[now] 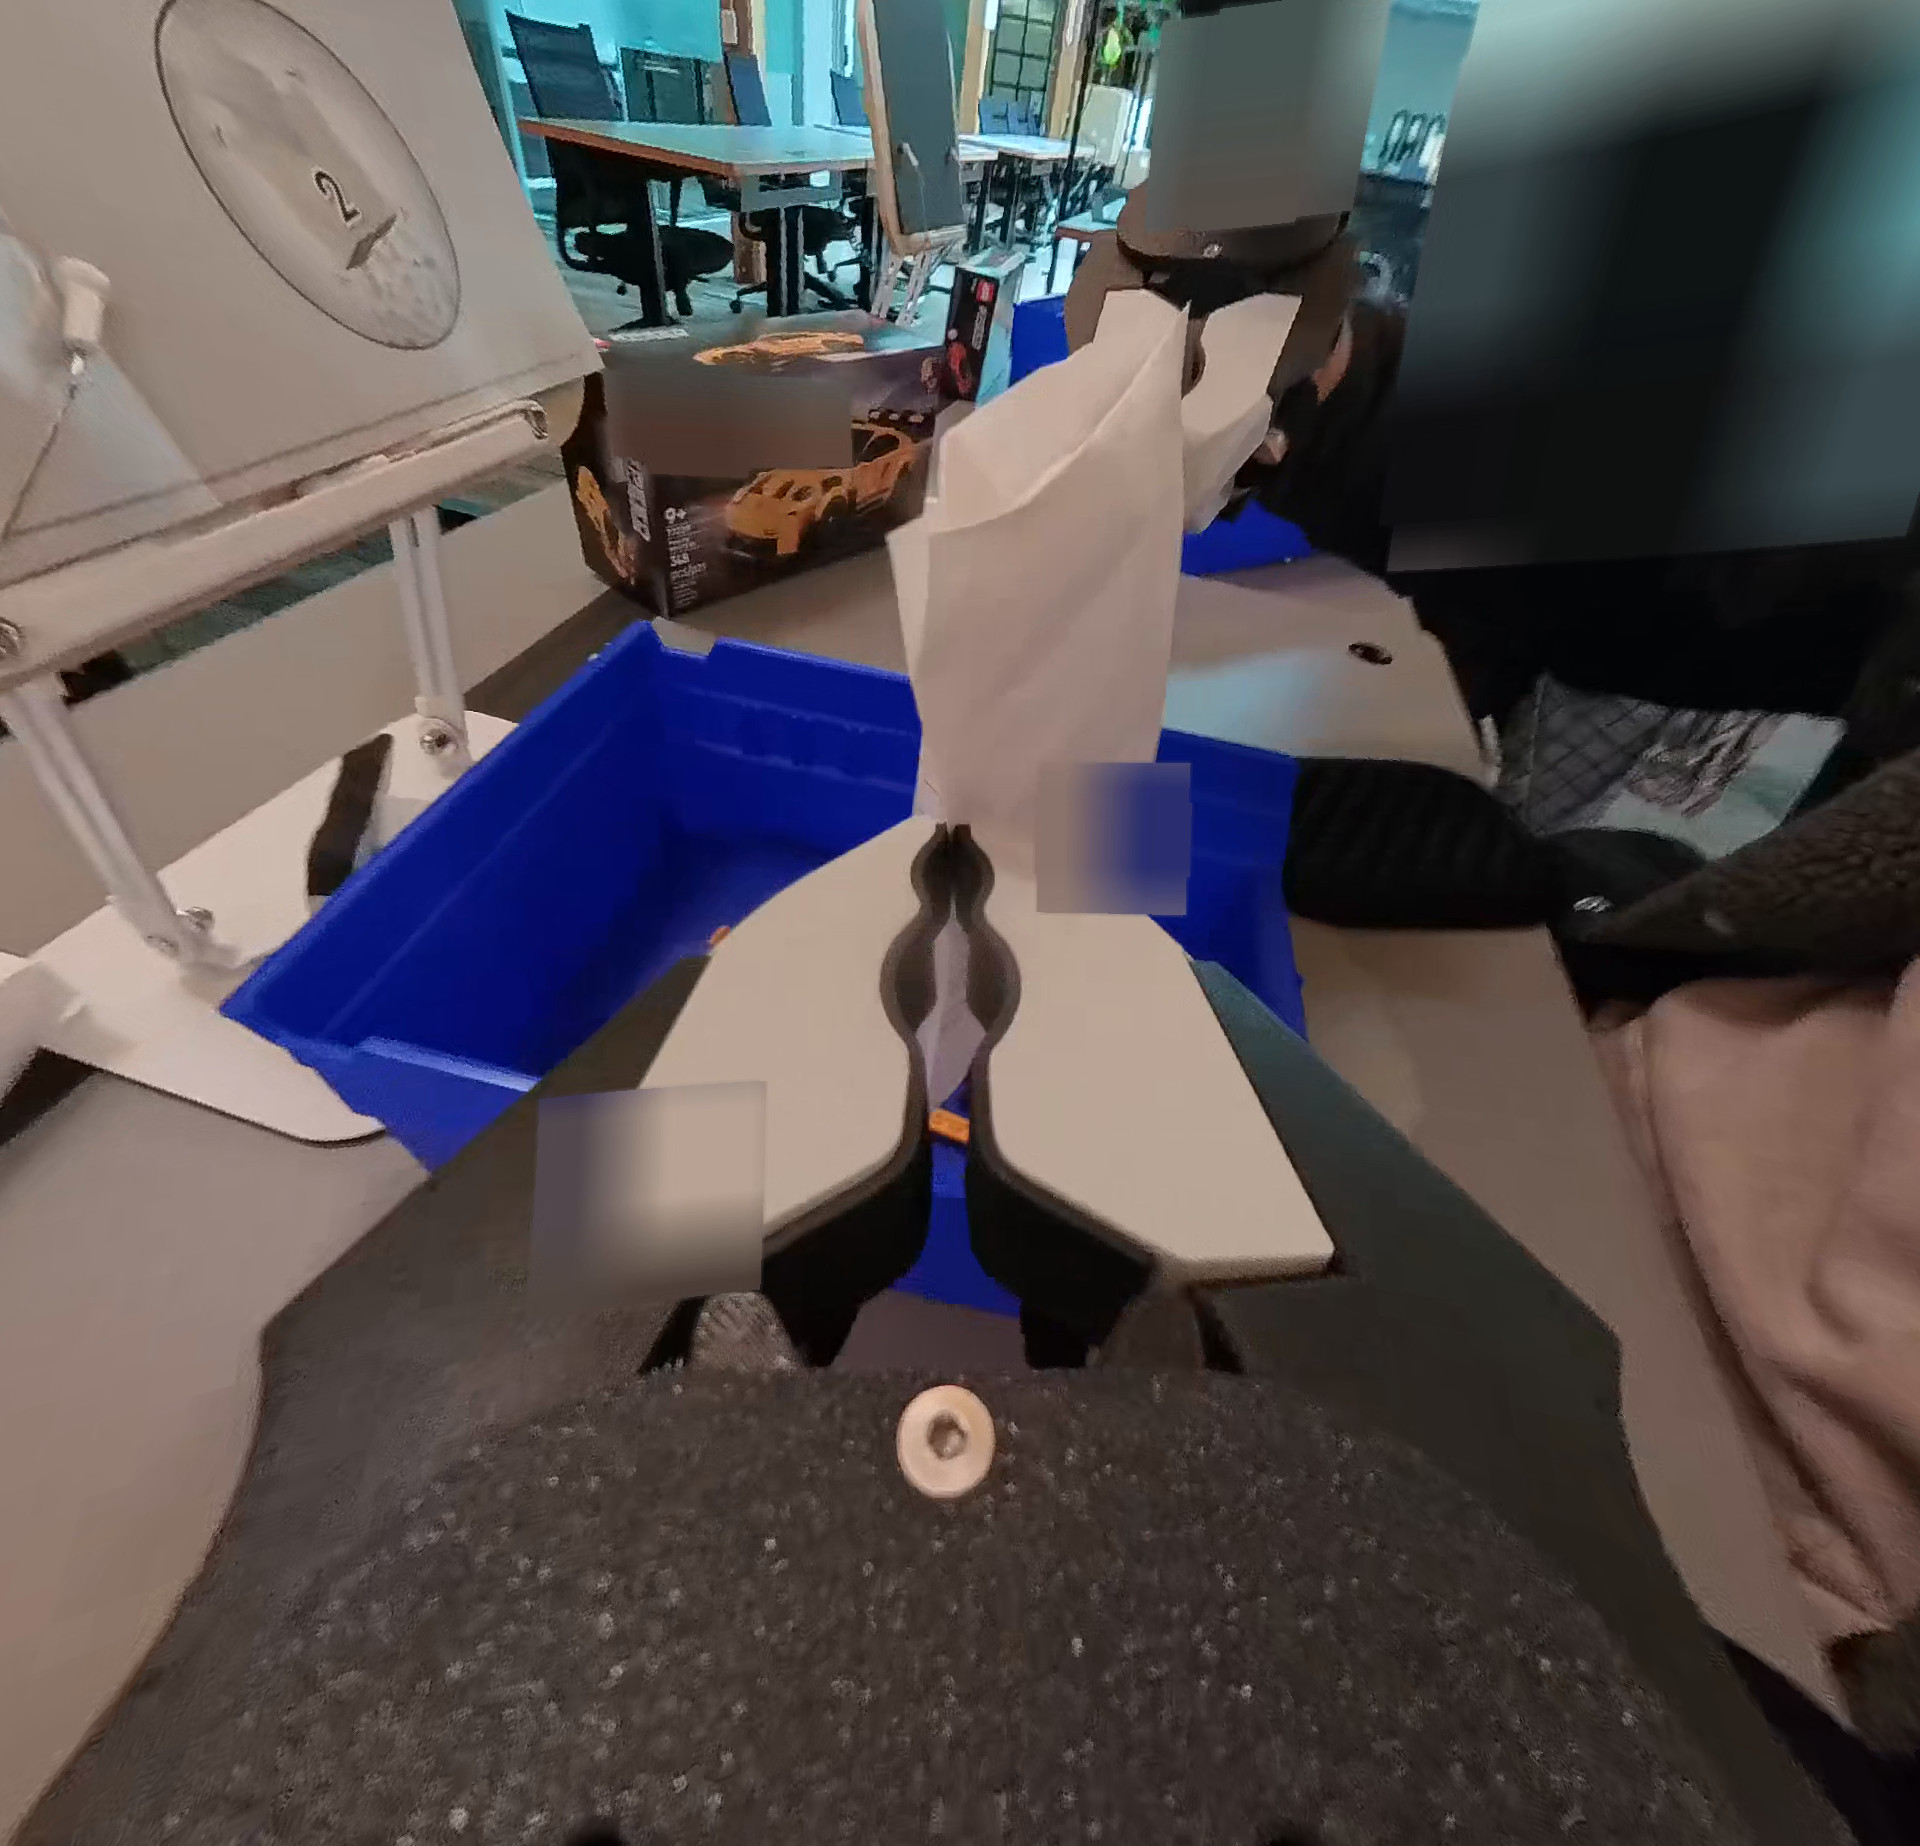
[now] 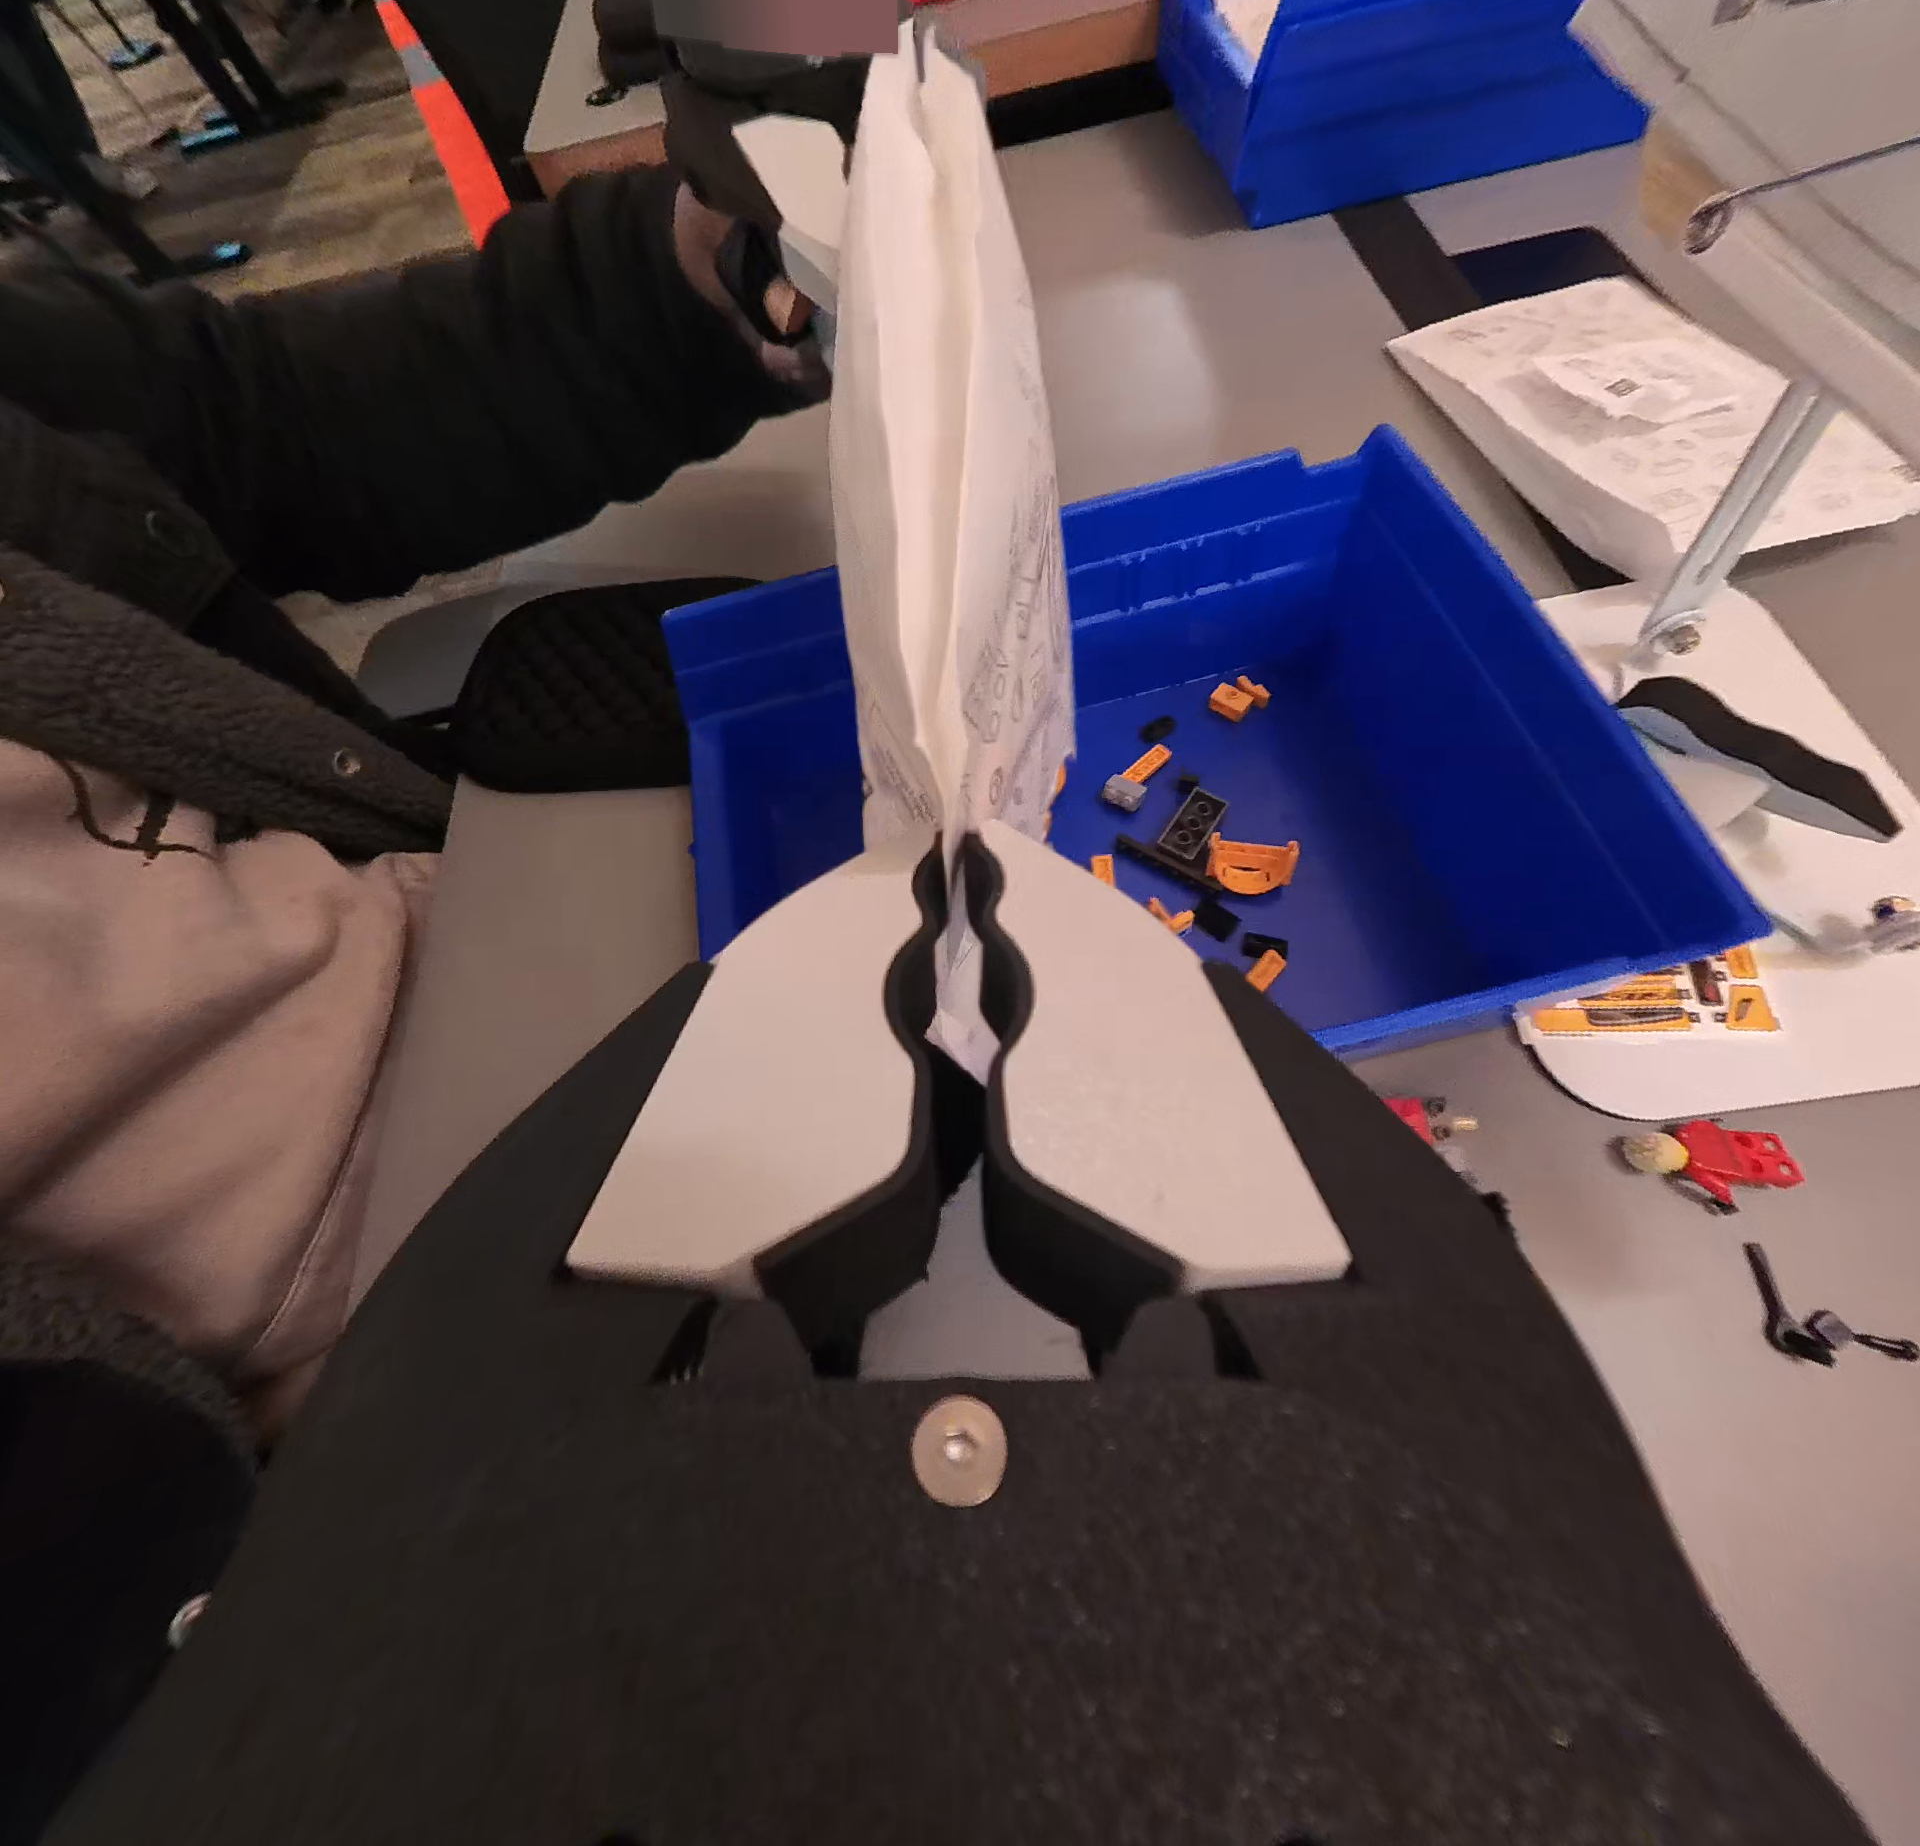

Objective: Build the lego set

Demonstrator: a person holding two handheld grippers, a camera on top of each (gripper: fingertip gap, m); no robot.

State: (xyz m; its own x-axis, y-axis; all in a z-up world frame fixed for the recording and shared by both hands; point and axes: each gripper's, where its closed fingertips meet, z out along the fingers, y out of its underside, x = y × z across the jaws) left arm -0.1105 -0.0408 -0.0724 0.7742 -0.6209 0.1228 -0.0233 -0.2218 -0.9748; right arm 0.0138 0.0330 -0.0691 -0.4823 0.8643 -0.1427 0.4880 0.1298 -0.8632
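Note:
A white paper parts bag [image 1: 1039,591] is stretched between both grippers above a blue bin [image 1: 540,861]. My left gripper [image 1: 951,840] is shut on one end of the bag. My right gripper [image 2: 961,846] is shut on the other end [image 2: 945,425]. Each gripper shows in the other's view at the far end of the bag: the right gripper [image 1: 1205,290] and the left gripper [image 2: 935,40]. Several orange, black and grey lego pieces [image 2: 1205,820] lie loose on the bin's floor [image 2: 1403,861].
An instruction booklet on a white stand [image 1: 260,238] is at my left. The lego box [image 1: 748,466] stands behind the bin. A second blue bin [image 2: 1392,82], another paper bag [image 2: 1621,414], a sticker sheet [image 2: 1652,1001], a red minifigure [image 2: 1714,1157] and small black parts [image 2: 1808,1329] lie around. Across from one pair of fingers to the other is roughly 15 cm. The red minifigure [image 2: 1714,1157] is closer to my right gripper, around 30 cm from its tips; the left tips are 35 cm off.

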